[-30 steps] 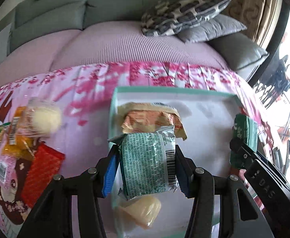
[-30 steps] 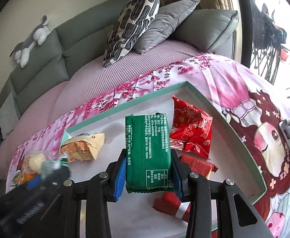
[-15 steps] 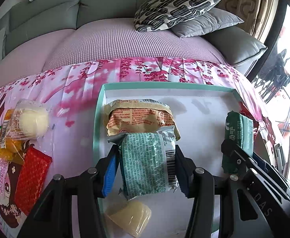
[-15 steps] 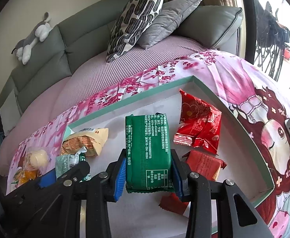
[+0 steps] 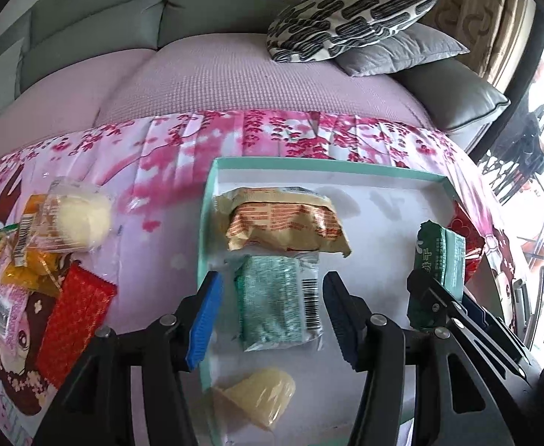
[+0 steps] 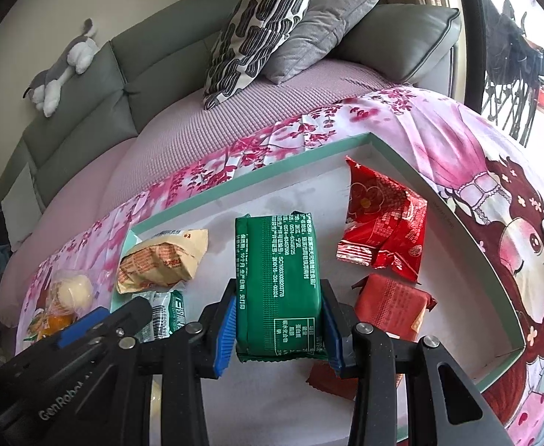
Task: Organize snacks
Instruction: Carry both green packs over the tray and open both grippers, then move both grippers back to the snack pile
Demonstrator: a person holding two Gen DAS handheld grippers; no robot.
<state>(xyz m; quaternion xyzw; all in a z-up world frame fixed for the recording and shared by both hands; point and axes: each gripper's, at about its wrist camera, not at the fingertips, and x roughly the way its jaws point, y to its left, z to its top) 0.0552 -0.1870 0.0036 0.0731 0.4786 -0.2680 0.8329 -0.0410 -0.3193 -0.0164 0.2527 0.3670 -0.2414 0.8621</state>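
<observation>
Snacks lie partly in a white tray [image 5: 394,200] with a mint rim, on a pink flowered cloth [image 5: 168,148]. Nearest, the left tongs [image 5: 270,319] have just been opening; a pale green packet [image 5: 272,297] lies released between them, clear of both pads. A yellowish jelly cup [image 5: 261,397] is cut off behind the tong arms. The right tongs [image 6: 277,329] clench a dark green packet [image 6: 277,278] that hides part of a red packet [image 6: 391,306]. Beyond lie a beige packet [image 5: 283,223], blurred loose snacks [image 5: 67,219] and a sofa [image 5: 235,74].

dark green packet [image 6: 277,286]: small white print, "SC10333028203778" | left claw [image 6: 97,319] arm: "GenRobot", partly cut off
</observation>
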